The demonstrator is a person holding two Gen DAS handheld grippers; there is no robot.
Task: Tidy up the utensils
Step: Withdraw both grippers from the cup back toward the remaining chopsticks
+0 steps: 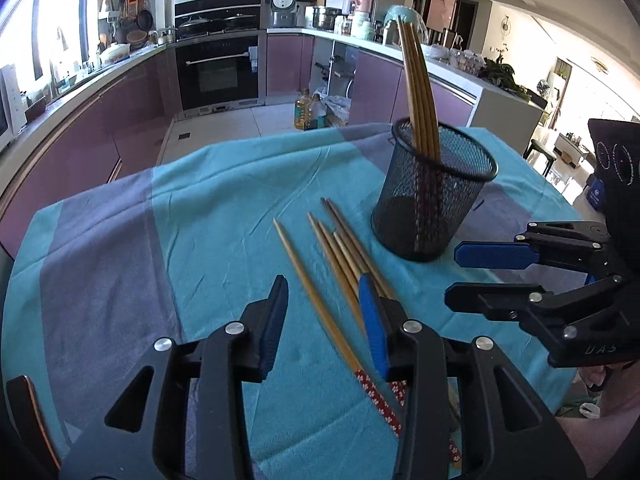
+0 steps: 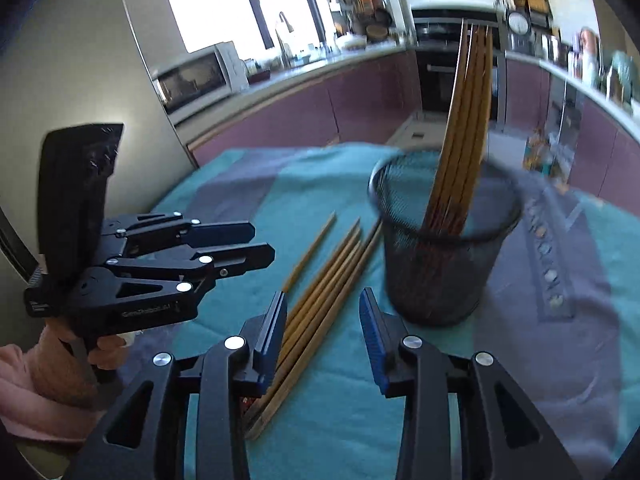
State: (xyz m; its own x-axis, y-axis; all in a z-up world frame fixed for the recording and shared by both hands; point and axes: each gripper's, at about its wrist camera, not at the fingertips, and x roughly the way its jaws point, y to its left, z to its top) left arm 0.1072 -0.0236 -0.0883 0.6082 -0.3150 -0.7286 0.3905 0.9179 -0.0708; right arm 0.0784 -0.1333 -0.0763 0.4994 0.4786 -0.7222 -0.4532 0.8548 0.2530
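A black mesh cup (image 1: 434,196) stands on the teal and grey cloth (image 1: 208,208) and holds several wooden chopsticks (image 1: 418,92). It also shows in the right wrist view (image 2: 446,248) with its chopsticks (image 2: 464,128). Several loose chopsticks (image 1: 340,256) lie on the cloth left of the cup, with red patterned ends near me. My left gripper (image 1: 324,296) is open just above them, one chopstick between its fingers. My right gripper (image 2: 323,308) is open and empty over the loose chopsticks (image 2: 320,292); it shows from the side in the left wrist view (image 1: 452,274).
The table stands in a kitchen with purple cabinets, an oven (image 1: 218,68) and crowded counters behind. Oil bottles (image 1: 308,110) stand on the floor past the table's far edge. The left gripper (image 2: 260,244) and the hand holding it show at the left of the right wrist view.
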